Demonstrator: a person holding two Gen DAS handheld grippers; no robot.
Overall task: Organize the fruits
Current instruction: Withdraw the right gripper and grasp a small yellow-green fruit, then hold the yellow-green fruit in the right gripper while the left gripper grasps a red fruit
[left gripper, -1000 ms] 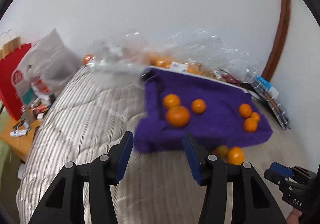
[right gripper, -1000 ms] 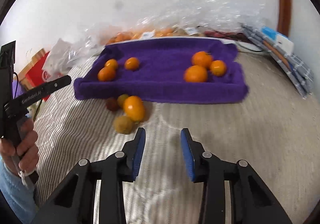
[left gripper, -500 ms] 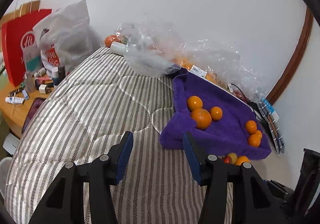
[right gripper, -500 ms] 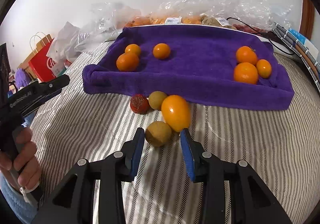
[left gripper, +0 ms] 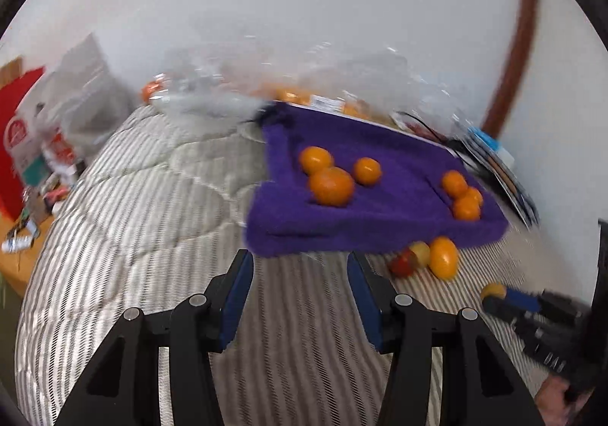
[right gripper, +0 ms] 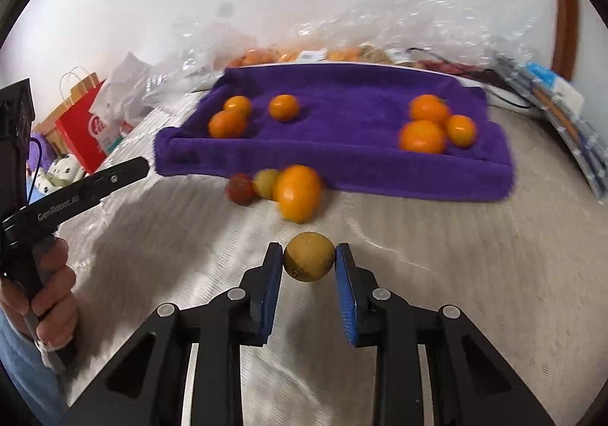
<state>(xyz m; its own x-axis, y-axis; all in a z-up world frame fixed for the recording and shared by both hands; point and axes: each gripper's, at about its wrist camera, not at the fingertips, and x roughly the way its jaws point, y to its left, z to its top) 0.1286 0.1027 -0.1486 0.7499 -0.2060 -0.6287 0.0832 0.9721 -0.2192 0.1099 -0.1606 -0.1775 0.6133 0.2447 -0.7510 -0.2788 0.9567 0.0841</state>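
Bed (right gripper: 475, 274), striped grey-and-white quilt, fills the lower part of both views. Purple towel (right gripper: 342, 160) lies across its far side, front edge rolled thick. Crinkled clear plastic bags (right gripper: 399, 27) heaped behind the towel against the wall; red paper bag (right gripper: 81, 129) off the bed's left end.

Left gripper (left gripper: 300, 285) hovers above the quilt just short of the towel's near corner, jaws wide, nothing between them.

Right gripper (right gripper: 308, 274) is closed on a brownish-yellow round fruit (right gripper: 308, 256), one pad at each side of it (fruit appears clear of the quilt; both views are motion-blurred).

Large orange oval fruit (right gripper: 298, 192) rests on the quilt just in front of the towel edge, touching a small yellow-green fruit (right gripper: 266, 182), with a small red fruit (right gripper: 240, 189) just to its left.

On the towel: three oranges (right gripper: 228, 122) grouped at the left, three more oranges (right gripper: 421, 137) clustered at the right, the two groups well apart.
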